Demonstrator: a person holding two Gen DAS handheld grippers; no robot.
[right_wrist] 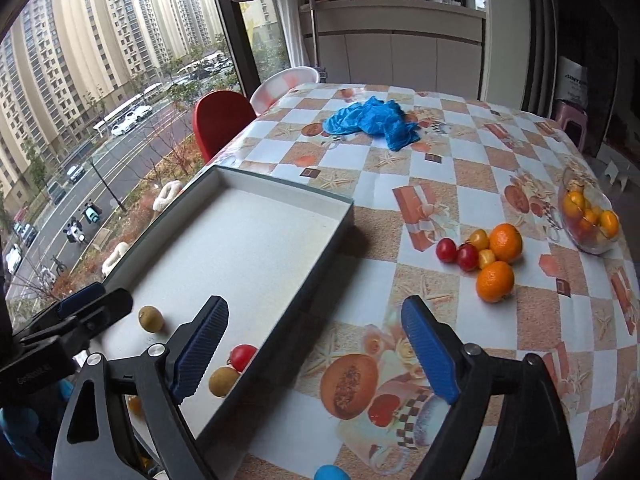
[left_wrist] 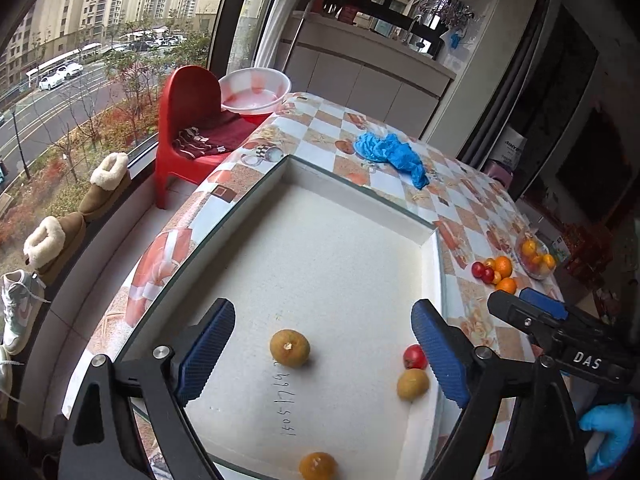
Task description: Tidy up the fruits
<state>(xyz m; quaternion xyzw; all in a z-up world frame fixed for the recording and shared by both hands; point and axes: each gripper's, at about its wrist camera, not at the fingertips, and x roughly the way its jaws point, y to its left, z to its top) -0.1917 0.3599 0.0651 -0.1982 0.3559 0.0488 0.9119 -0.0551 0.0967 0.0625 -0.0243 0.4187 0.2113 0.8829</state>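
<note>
In the near end of the white tray [left_wrist: 328,248] lie four fruits: a yellow-brown one [left_wrist: 289,348] between the jaws of the left gripper [left_wrist: 324,356], a small red one [left_wrist: 414,356] touching another yellow-brown one [left_wrist: 412,384] by the tray's right wall, and an orange-tinted one [left_wrist: 318,466] at the bottom edge of the left wrist view. The left gripper's jaws stand wide apart and press on nothing; the fruit between them sits free on the tray floor.

To the right of the tray, on the checked table [right_wrist: 440,184], waits a loose cluster [right_wrist: 482,256] of two oranges, two small red fruits and small yellow ones, touching or just beside each other. Beyond it stands a clear bowl [right_wrist: 590,216] holding more orange fruit.

The right gripper [right_wrist: 316,354] is also spread wide and empty, straddling the tray's right wall. The cluster lies ahead of it and to its right, well apart, with bare table between; the fruits are round, so no long axis matters. The right hand is clearly the nearer one, and I judge it the natural choice for the next pick.

Farther back lie a crumpled blue glove [right_wrist: 370,122] and, off the table, a red chair [left_wrist: 188,120].
</note>
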